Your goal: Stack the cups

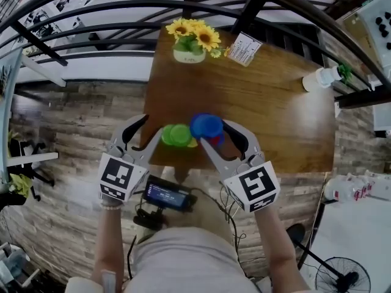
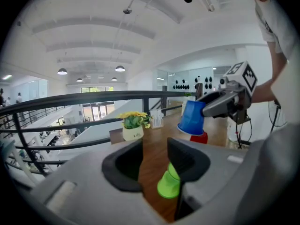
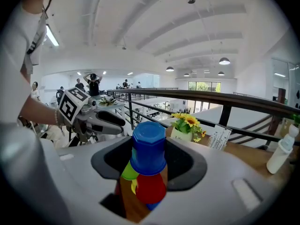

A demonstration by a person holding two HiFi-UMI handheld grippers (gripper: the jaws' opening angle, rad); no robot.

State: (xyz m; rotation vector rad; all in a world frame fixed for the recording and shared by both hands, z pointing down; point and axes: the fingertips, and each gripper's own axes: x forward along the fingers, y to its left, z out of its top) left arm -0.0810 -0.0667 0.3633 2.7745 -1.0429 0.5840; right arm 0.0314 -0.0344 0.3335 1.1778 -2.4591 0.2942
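An upside-down blue cup (image 1: pixel 206 126) hangs just above a red cup (image 1: pixel 215 140), with my right gripper (image 1: pixel 214 133) shut on it. In the right gripper view the blue cup (image 3: pixel 149 146) fills the gap between the jaws, with the red cup (image 3: pixel 151 187) below it. An upside-down green cup (image 1: pixel 177 135) stands on the wooden table (image 1: pixel 256 108) left of them, and a bit of a yellow cup (image 1: pixel 192 143) shows beside it. My left gripper (image 1: pixel 153 130) stands open just left of the green cup (image 2: pixel 169 182), nothing between its jaws.
A white pot of sunflowers (image 1: pixel 190 41) and a printed card (image 1: pixel 244 49) stand at the table's far edge. A white bottle (image 1: pixel 322 78) is at the far right. The cups are close to the table's near edge. A dark railing runs behind the table.
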